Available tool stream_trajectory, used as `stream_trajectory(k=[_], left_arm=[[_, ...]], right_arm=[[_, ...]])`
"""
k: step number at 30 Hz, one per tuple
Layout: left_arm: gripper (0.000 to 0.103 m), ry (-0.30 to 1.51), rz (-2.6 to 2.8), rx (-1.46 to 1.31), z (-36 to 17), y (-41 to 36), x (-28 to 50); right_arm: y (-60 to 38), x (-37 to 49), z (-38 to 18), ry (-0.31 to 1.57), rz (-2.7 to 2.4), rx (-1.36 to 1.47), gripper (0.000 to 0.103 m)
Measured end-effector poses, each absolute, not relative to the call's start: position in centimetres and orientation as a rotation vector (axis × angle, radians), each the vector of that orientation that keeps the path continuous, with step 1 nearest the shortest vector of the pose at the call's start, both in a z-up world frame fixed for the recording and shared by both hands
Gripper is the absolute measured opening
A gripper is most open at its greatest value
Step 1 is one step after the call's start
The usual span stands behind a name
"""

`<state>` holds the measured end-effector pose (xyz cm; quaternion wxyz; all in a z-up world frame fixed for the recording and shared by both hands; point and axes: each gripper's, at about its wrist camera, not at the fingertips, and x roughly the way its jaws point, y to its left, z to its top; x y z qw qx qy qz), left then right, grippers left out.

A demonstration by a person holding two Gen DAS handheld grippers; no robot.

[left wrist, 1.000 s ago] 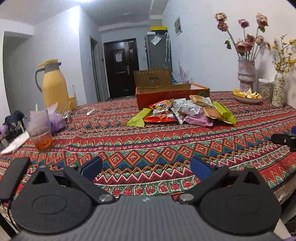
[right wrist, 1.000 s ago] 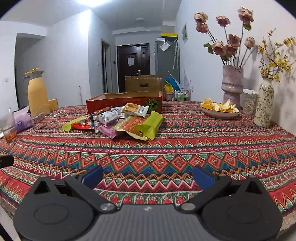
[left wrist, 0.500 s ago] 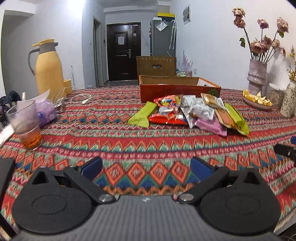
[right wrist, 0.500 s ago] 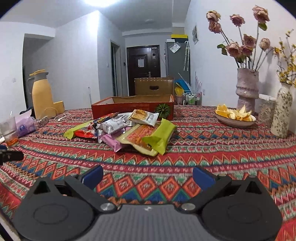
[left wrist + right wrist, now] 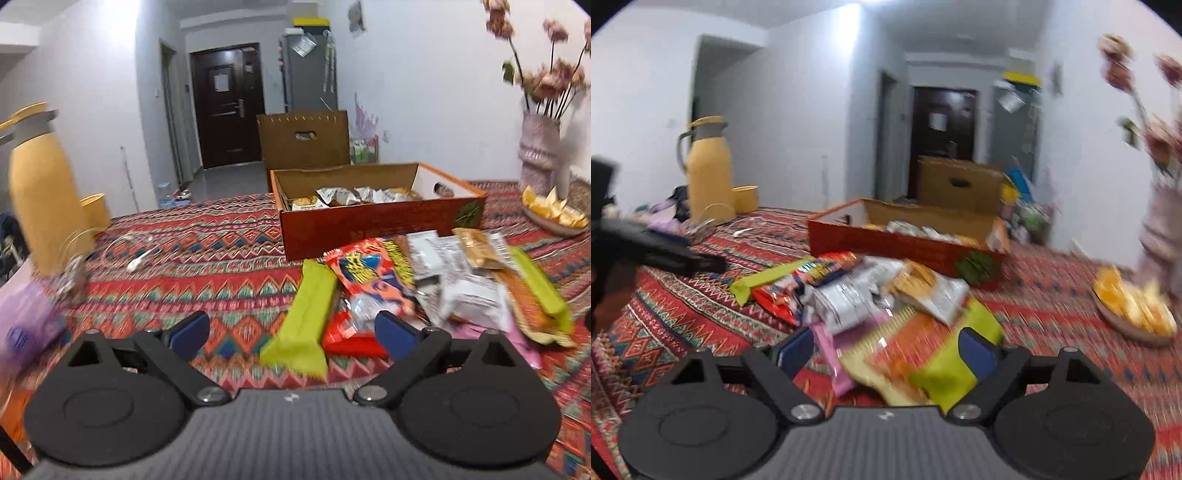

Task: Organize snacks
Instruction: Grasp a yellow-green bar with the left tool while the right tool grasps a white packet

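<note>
A pile of snack packets lies on the patterned tablecloth in front of an open red-brown cardboard box that holds several wrapped snacks. A long green packet lies at the pile's left edge, just ahead of my left gripper, which is open and empty above the cloth. In the right wrist view the pile is close, and my right gripper is open and empty over a yellow-green packet and a pink one. The box stands behind the pile.
A yellow thermos jug and a purple packet stand at the left. A flower vase and a plate of orange slices are at the right. The left gripper shows in the right wrist view.
Both grippers have moved forward toward the snack pile and higher, so the box's inside now shows. Both stay open. The right wrist view has turned left and is blurred.
</note>
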<state>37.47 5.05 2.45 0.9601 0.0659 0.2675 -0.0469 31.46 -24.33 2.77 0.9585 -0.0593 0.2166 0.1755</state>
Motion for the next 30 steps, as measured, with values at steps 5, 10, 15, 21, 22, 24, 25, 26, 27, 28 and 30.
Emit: stream_trajectory(k=[5, 10, 15, 21, 22, 24, 25, 26, 27, 28, 30], left_arm=[[0.087, 0.614, -0.126, 0.093, 0.1, 5.7, 43.7], [0.086, 0.627, -0.158, 0.081, -2.2, 5.5, 46.3], [0.049, 0.657, -0.192, 0.04, -3.1, 5.9, 47.2], [0.037, 0.691, -0.174, 0.037, -2.5, 5.6, 46.6], [0.035, 0.709, -0.165, 0.027, -2.2, 5.6, 46.4], [0.033, 0.714, -0.149, -0.001, -1.3, 5.9, 45.4], [0.033, 0.705, -0.138, -0.011, -0.8, 6.1, 44.7], [0.033, 0.694, -0.124, -0.018, -0.3, 6.2, 43.8], [0.033, 0.685, -0.115, -0.025, 0.2, 6.4, 42.9], [0.033, 0.678, -0.112, -0.037, 0.7, 6.5, 41.8], [0.033, 0.67, -0.109, -0.076, 1.7, 6.9, 39.2]], right_arm=[[-21.7, 36.4, 2.2, 0.482, 0.459, -0.139, 0.078], [-19.0, 40.2, 0.7, 0.514, 0.492, -0.225, 0.072], [-18.7, 42.0, -0.6, 0.546, 0.534, -0.182, 0.056], [-18.7, 42.2, -0.9, 0.545, 0.539, -0.178, 0.046], [-18.8, 42.1, -0.8, 0.544, 0.54, -0.18, 0.046], [-18.9, 41.9, -0.3, 0.543, 0.537, -0.182, 0.046], [-18.9, 41.5, 0.0, 0.535, 0.534, -0.188, 0.045], [-19.0, 41.1, 0.3, 0.528, 0.532, -0.192, 0.045], [-19.1, 40.5, 0.8, 0.517, 0.532, -0.196, 0.045], [-19.3, 39.7, 1.2, 0.504, 0.533, -0.197, 0.045], [-19.9, 38.0, 1.9, 0.484, 0.53, -0.196, 0.045]])
